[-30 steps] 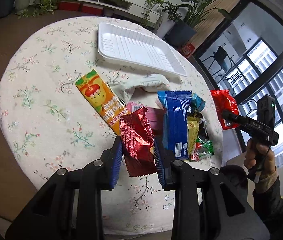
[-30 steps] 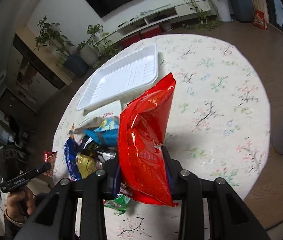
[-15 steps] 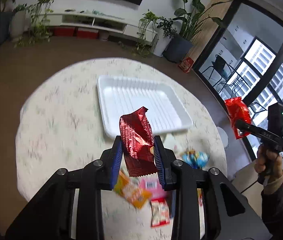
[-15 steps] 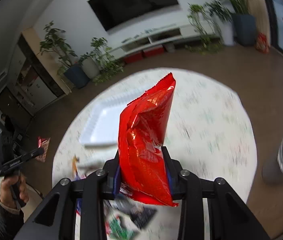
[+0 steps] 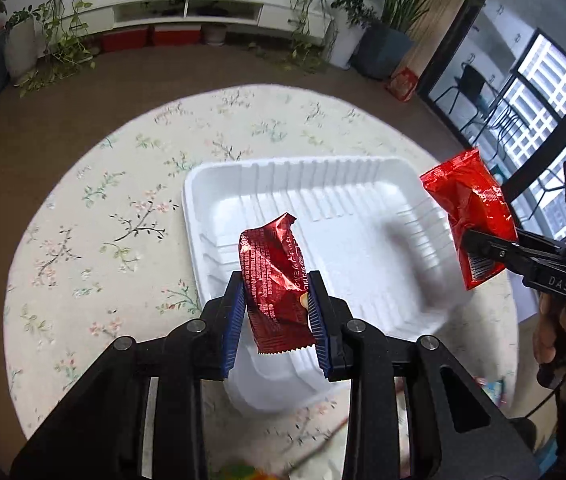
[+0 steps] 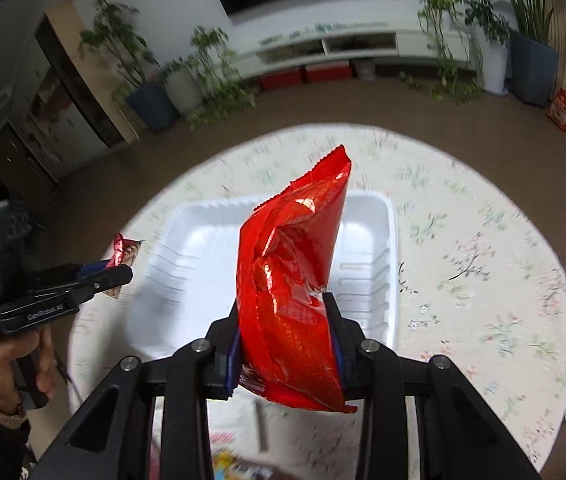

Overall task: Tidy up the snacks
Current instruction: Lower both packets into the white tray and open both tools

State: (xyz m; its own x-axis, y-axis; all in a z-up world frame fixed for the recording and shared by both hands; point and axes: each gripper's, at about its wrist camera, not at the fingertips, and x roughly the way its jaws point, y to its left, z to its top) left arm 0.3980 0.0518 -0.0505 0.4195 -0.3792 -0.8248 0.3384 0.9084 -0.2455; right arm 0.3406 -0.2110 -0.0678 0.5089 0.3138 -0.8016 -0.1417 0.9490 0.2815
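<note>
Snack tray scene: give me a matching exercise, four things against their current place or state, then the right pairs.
Things:
1. dark red snack packet
2. bright red chip bag
3. white tray
4. floral tablecloth

Places or states:
A. lies on the tablecloth, nothing in it
B. held in the right gripper
C. covers the round table
D. held in the left gripper

Pairs: 1-D, 2-B, 3-A, 4-C
</note>
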